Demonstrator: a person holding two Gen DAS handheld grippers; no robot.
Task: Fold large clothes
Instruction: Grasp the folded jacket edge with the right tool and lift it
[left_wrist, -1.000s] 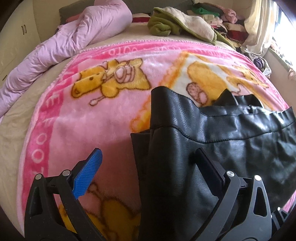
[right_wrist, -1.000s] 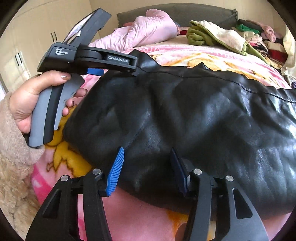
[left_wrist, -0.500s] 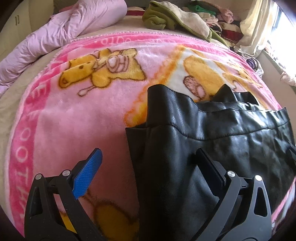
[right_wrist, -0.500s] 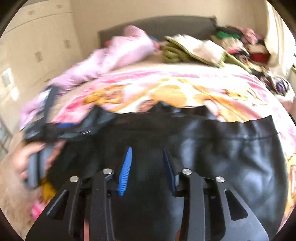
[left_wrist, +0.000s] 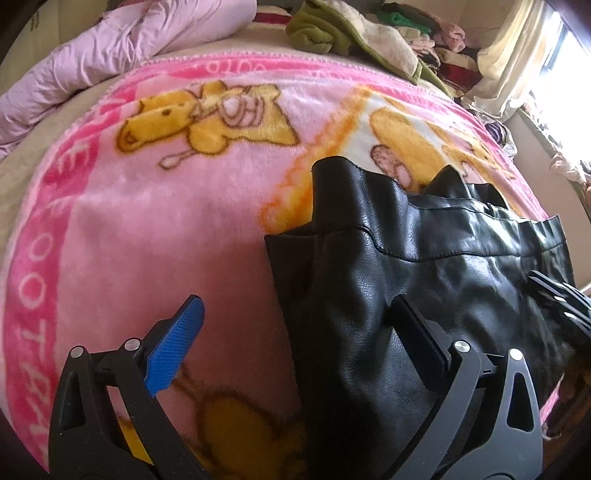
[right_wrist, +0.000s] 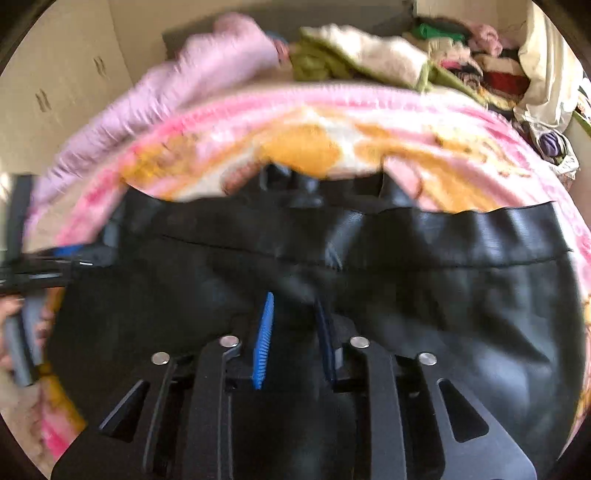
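A black leather garment (left_wrist: 436, 266) lies on a pink cartoon blanket (left_wrist: 155, 206), its seamed edge away from me. My left gripper (left_wrist: 295, 314) is open wide at the garment's left edge; its right finger rests on the leather, its blue-padded left finger hangs over the blanket. In the right wrist view the garment (right_wrist: 443, 295) fills the lower frame. My right gripper (right_wrist: 293, 314) sits low over its middle, jaws narrowed with a gap; blur hides whether leather is pinched. The left gripper (right_wrist: 26, 266) shows at that view's left edge.
A lilac quilt (left_wrist: 122, 48) lies at the far left of the bed. A green and cream garment (left_wrist: 351, 40) and a pile of folded clothes (left_wrist: 443, 48) lie at the far side. A curtain (left_wrist: 517, 55) and window are on the right.
My right gripper has moved right and forward over the middle of the garment and its jaws have narrowed. My left gripper stays open at the left edge and has shifted slightly.
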